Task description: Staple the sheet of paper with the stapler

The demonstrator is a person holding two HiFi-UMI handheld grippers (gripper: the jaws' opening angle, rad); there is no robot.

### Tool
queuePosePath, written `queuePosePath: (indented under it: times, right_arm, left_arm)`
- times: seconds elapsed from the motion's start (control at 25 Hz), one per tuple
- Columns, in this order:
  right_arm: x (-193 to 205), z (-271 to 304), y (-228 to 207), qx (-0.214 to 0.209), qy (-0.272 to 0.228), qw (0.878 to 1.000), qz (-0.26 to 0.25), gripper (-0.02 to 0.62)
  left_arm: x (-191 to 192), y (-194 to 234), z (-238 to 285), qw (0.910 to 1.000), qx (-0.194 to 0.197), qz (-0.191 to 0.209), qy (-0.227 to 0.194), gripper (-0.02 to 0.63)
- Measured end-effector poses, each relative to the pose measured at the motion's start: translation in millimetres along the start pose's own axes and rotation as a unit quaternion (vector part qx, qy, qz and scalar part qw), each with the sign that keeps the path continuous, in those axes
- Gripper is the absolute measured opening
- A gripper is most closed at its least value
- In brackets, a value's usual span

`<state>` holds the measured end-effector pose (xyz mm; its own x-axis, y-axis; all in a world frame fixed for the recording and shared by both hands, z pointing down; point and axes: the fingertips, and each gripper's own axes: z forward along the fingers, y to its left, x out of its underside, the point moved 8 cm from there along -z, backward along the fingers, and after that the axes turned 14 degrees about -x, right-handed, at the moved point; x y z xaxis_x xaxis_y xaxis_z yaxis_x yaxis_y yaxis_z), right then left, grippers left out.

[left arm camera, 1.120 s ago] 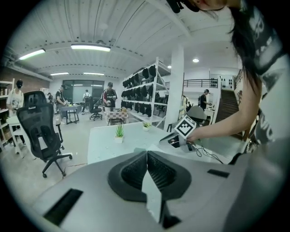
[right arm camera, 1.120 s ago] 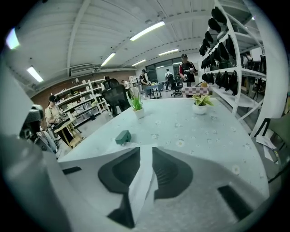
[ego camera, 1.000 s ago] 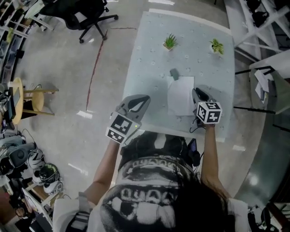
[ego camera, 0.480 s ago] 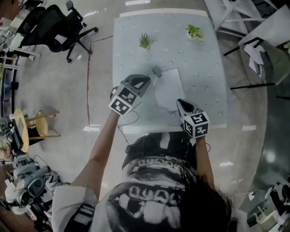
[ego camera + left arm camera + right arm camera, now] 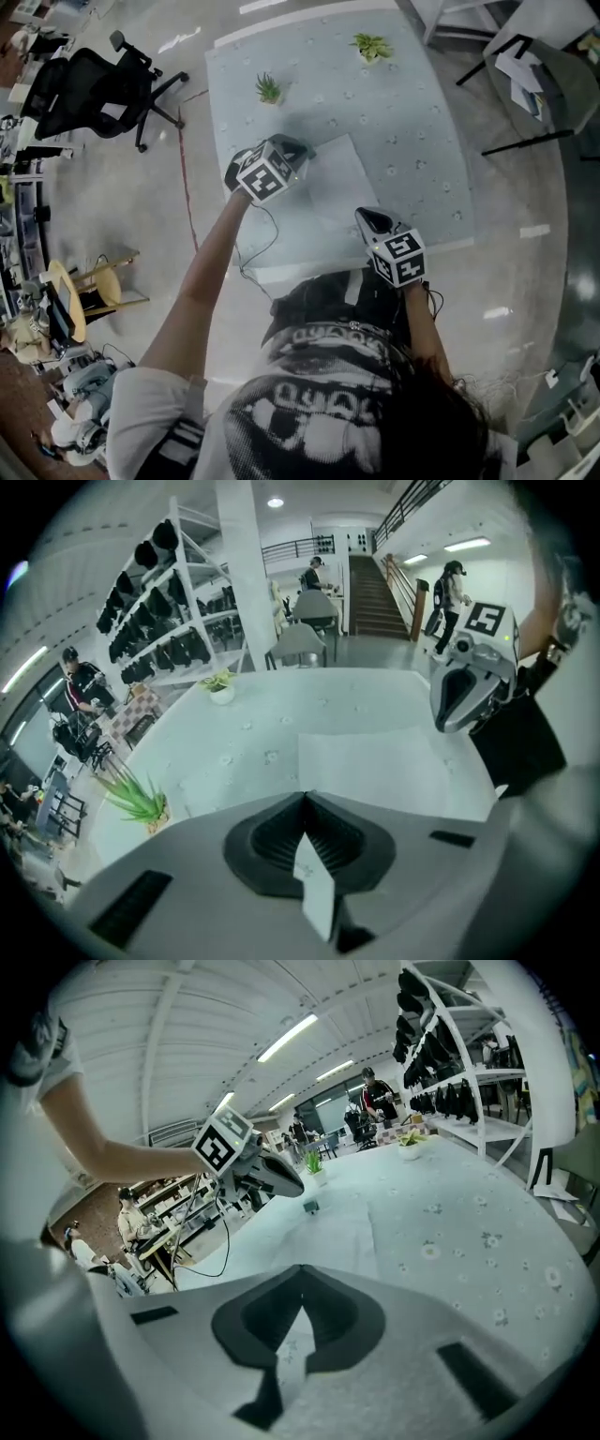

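Observation:
The white sheet of paper (image 5: 336, 180) lies on the pale flowered table (image 5: 422, 141). My right gripper (image 5: 364, 216) sits at the sheet's near right corner. Its jaws have just been closing and stand shut on the sheet's edge (image 5: 337, 1232). My left gripper (image 5: 298, 148) hovers over the sheet's far left corner, jaws shut with nothing in them. The small dark stapler (image 5: 309, 1207) rests just beneath the left gripper's (image 5: 281, 1180) tip; in the head view that gripper hides it. The left gripper view shows the sheet (image 5: 375, 761) ahead and the right gripper (image 5: 450, 714) at its far side.
Two small potted plants (image 5: 269, 87) (image 5: 372, 44) stand at the table's far end. A black office chair (image 5: 84, 89) is on the floor to the left, white racks (image 5: 525, 56) to the right. A cable (image 5: 258, 239) trails from the left gripper.
The left gripper has swung from the table's near left edge forward and down over the stapler. The right gripper has shifted to the sheet's near corner. The head view has tilted.

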<state>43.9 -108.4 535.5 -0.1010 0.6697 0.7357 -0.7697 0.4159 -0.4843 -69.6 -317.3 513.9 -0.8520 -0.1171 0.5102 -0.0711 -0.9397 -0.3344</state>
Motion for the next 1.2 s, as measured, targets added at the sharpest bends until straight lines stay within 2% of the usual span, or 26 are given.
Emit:
queuePosePath:
  times: [0.28, 0.56, 0.76, 1.04, 1.2]
  right_arm:
    - [5.9, -6.6, -11.7, 0.003, -0.009, 1.0, 0.014, 0.006]
    - [0.6, -14.7, -26.1, 0.01, -0.023, 0.999, 0.022, 0.006]
    - [2.8, -18.0, -36.9, 0.018, -0.025, 0.999, 0.03, 0.006]
    - [-1.0, -14.6, -45.1, 0.019, -0.029, 0.999, 0.036, 0.006]
    - [-2.1, -5.6, -47.8, 0.014, -0.027, 0.999, 0.035, 0.006]
  left_arm:
    - [-8.2, -4.5, 24.2, 0.9985, 0.025, 0.024, 0.042, 0.003]
    - [-14.8, -7.6, 25.2, 0.9889, 0.042, 0.109, 0.092, 0.003]
    - [-16.3, -8.1, 28.3, 0.9879, 0.064, 0.103, 0.097, 0.003]
    - [-21.8, -7.5, 37.7, 0.9752, 0.113, 0.131, 0.137, 0.003]
    - [-17.8, 0.0, 41.8, 0.9772, 0.121, 0.105, 0.139, 0.003]
